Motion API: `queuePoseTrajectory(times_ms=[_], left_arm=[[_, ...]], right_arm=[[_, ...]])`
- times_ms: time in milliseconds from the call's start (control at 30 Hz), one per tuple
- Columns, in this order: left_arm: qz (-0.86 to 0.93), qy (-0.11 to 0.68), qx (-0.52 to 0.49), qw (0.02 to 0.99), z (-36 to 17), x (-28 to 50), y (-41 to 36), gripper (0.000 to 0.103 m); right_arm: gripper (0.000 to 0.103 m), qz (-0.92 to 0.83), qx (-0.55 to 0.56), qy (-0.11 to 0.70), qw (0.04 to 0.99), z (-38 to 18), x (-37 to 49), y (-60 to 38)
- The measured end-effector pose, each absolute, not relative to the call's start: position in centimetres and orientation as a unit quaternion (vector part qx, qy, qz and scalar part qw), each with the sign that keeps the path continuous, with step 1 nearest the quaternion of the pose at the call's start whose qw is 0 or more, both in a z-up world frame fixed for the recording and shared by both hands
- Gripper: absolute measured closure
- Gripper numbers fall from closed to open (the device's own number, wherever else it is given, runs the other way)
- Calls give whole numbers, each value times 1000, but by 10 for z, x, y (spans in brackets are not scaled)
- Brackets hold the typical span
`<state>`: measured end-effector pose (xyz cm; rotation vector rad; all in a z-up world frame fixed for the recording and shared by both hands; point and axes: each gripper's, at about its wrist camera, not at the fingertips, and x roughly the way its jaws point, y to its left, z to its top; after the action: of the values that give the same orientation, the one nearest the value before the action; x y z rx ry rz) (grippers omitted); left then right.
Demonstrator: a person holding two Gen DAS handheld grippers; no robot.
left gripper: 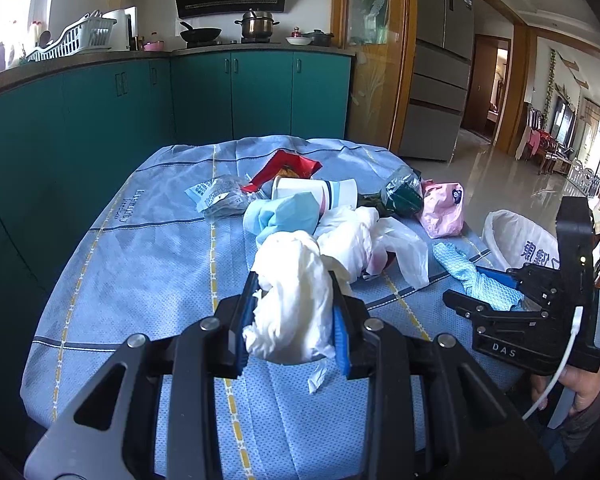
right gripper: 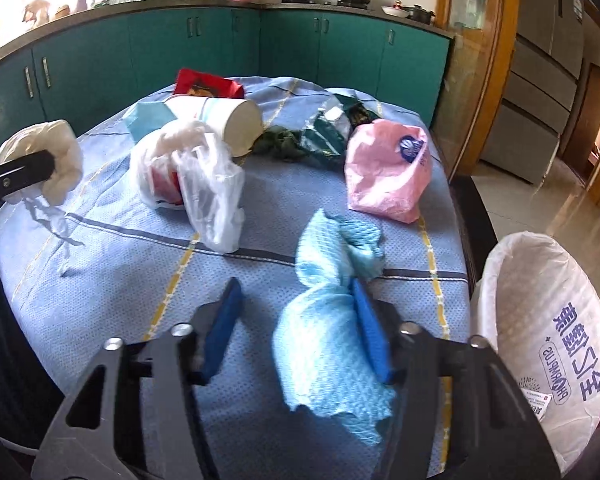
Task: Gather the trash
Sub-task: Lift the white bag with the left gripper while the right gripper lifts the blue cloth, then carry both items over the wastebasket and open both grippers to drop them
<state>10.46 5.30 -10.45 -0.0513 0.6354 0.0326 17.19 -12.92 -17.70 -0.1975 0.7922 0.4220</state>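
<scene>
Cup (right gripper: 232, 124) behind plastic bag (right gripper: 196, 196)

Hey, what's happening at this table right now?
Someone is clearing trash off a cloth-covered table with two hand-held grippers. The left hand-held gripper is clamped on a wad of white tissue. The right hand-held gripper is open around a blue wipe. A lined bin waits beside the table; a paper cup and pink bag remain.

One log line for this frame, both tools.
left tool: shut on white tissue | right tool: open, blue cloth against one pad | bin: right
</scene>
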Motion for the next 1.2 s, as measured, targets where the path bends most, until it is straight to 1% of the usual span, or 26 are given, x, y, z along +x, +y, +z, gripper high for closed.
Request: queuePoseTrajectory(times_ms=[167,233,267,367,600,800,967,1100,1200], left_arm=[[14,313,-24,949,-104,103,52,70],[16,310,-25,950,-102,102,53,70],[17,308,-26,951,-102,101,53,70],[20,302,-27,953,-98,99,54,70],[23,285,-25,958,-85,97,51,70],[-12,273,-15,962,-73,106,26,70],[-81,271,-3,959,-67,131,-26,70],[-146,272,-3,951,-70,156,-77,70],[-204,279,-10,938,-76,179,-125,70]], right_arm=[[50,202,-68,396,893,-179,180,-139],[57,207,-67,395,892,-177,179,-138],[68,210,-69,394,892,-177,179,-137],[71,219,-79,386,893,-175,173,-133],[71,219,-68,335,914,-154,152,-148],[71,154,-14,286,946,-127,139,-206],[71,50,21,245,968,-102,122,-272],[71,-38,28,237,970,-100,115,-316],[71,-92,46,233,967,-108,112,-346]])
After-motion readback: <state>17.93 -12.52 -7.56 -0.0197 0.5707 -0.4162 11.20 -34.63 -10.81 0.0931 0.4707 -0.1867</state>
